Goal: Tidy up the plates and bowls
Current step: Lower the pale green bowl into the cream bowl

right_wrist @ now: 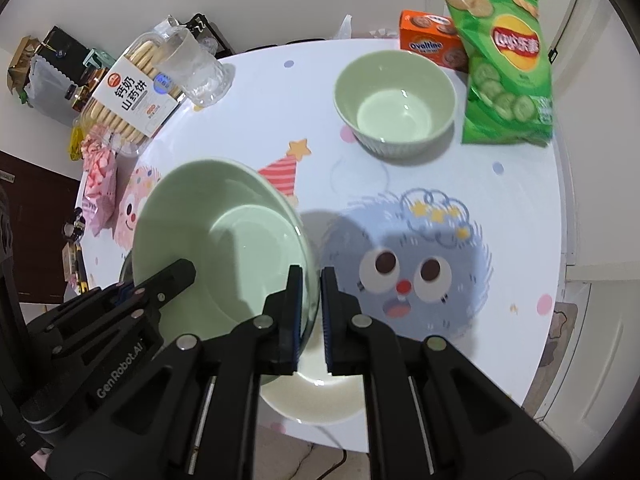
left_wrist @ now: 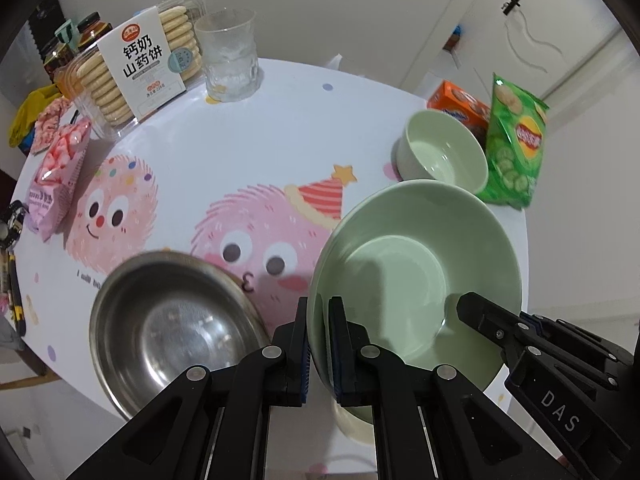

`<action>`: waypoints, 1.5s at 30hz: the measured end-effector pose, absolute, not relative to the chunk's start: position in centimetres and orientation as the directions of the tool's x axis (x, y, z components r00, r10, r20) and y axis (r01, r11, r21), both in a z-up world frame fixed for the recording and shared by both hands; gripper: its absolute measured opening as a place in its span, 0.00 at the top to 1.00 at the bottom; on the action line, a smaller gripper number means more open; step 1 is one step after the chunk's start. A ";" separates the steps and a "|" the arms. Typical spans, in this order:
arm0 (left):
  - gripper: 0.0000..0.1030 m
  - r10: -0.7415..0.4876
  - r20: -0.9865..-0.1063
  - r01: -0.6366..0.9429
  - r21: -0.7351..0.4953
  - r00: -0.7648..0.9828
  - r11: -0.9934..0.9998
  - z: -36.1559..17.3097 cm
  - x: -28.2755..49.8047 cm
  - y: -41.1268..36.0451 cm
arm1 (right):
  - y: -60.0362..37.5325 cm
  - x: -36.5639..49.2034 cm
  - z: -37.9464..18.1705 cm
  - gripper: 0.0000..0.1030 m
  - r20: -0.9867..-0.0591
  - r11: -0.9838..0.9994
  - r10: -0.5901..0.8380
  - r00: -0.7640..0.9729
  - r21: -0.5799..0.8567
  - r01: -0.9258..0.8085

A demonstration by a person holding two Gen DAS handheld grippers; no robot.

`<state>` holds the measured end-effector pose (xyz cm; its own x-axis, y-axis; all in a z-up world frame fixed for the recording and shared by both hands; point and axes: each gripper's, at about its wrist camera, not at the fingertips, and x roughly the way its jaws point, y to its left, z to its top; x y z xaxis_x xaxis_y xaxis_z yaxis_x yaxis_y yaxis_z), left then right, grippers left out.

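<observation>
Gripping the large green bowl [left_wrist: 404, 264] by opposite rims, left gripper [left_wrist: 318, 344] and right gripper [right_wrist: 308, 312] both clamped — small green bowl [right_wrist: 394, 100] and steel bowl [left_wrist: 168, 328] not yet stacked.

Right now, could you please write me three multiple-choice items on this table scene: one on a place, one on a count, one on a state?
1. Where does the crisp bag lie?
A. beside the small green bowl
B. inside the steel bowl
C. under the glass

2. How many green dishes are in view?
A. one
B. two
C. four

3. How is the big green bowl held?
A. by the left tool alone
B. by neither tool
C. by both tools, the right tool too

Answers: 1 A, the bag lies just past that bowl. 2 B, one small bowl, one big. 3 C, each tool clamps an opposite rim.
</observation>
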<state>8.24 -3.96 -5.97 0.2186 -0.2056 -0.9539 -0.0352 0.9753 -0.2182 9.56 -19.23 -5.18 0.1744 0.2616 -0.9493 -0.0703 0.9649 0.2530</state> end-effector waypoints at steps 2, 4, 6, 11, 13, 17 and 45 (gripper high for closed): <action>0.93 -0.208 -0.954 -0.023 -0.218 0.215 0.976 -6.0 7.4 -4.3 | -19.6 8.9 -5.1 0.90 -0.949 0.965 0.262 0.173 0.254 -0.068; 0.93 -0.208 -0.955 -0.015 -0.216 0.211 0.976 -6.0 6.7 -4.6 | -19.9 8.2 -5.1 0.90 -0.950 0.965 0.262 0.171 0.254 -0.067; 0.93 -0.212 -0.956 -0.009 -0.218 0.203 0.976 -6.1 6.0 -4.9 | -20.2 7.4 -5.1 0.89 -0.950 0.965 0.263 0.169 0.256 -0.065; 0.93 -0.207 -0.959 0.002 -0.211 0.193 0.977 -6.6 4.6 -5.5 | -20.7 5.7 -5.7 0.89 -0.954 0.965 0.260 0.152 0.252 -0.071; 0.93 -0.204 -0.960 0.010 -0.205 0.191 0.979 -6.7 4.1 -5.7 | -20.8 5.0 -6.2 0.89 -0.955 0.965 0.261 0.143 0.254 -0.068; 0.93 -0.200 -0.964 0.021 -0.199 0.176 0.980 -7.2 3.6 -6.0 | -21.0 3.9 -6.9 0.89 -0.957 0.965 0.258 0.136 0.251 -0.071; 0.91 -0.142 -0.981 0.070 -0.134 0.130 0.989 -10.1 3.2 -7.9 | -21.6 2.3 -10.0 0.88 -0.975 0.976 0.200 0.099 0.188 -0.112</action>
